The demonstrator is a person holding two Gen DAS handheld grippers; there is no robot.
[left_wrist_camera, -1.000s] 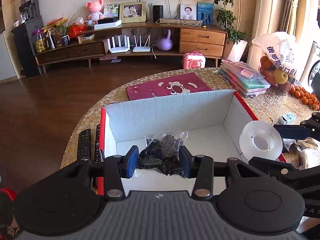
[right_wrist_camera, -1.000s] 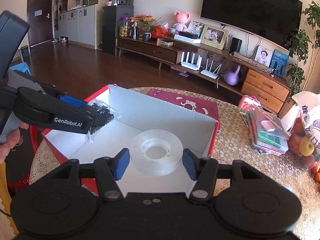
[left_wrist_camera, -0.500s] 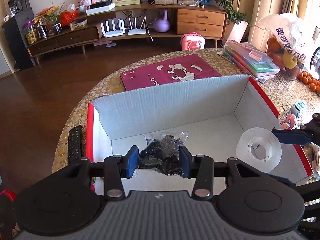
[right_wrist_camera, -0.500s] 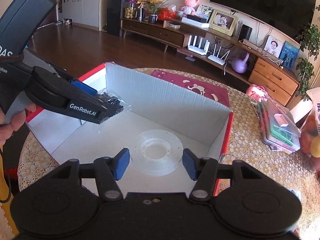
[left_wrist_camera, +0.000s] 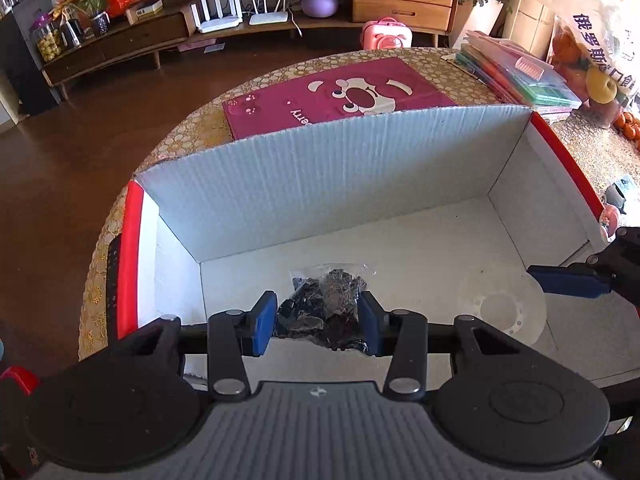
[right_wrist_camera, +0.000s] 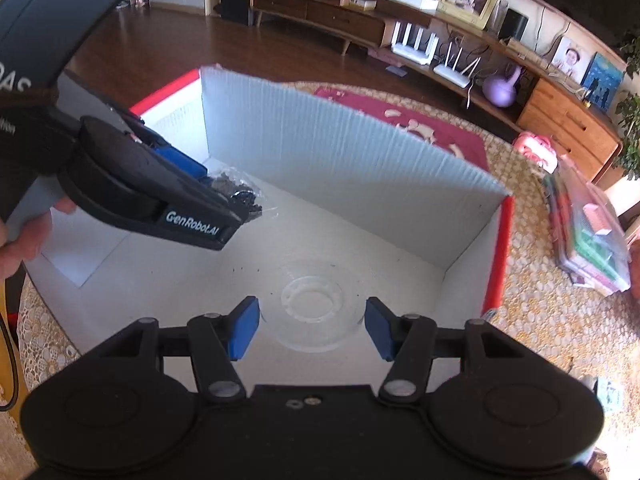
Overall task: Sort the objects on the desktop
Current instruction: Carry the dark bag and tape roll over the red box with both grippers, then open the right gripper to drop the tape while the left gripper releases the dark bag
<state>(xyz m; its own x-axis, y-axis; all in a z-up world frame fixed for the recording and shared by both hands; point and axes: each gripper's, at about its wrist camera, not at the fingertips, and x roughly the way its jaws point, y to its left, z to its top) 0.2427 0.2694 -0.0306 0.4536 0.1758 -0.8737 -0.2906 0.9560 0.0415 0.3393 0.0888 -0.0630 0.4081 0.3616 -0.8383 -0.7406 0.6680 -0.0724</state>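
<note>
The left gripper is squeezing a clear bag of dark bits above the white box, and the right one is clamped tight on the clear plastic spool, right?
Not quite: the right gripper is open, its pads clear of the clear plastic spool, as the right wrist view shows. The left gripper does squeeze the bag above the white box.

The open white corrugated cardboard box with red rims (left_wrist_camera: 328, 184) sits ahead of both grippers. Inside it, the clear plastic tape spool (right_wrist_camera: 314, 304) lies flat on the floor just beyond the right gripper (right_wrist_camera: 312, 328) — to its left, the clear bag of small dark pieces (left_wrist_camera: 324, 312) sits between the left gripper (left_wrist_camera: 318, 322) fingers. The magenta cartoon-bear printed lid (left_wrist_camera: 340, 96) lies behind the box's far wall.
</note>
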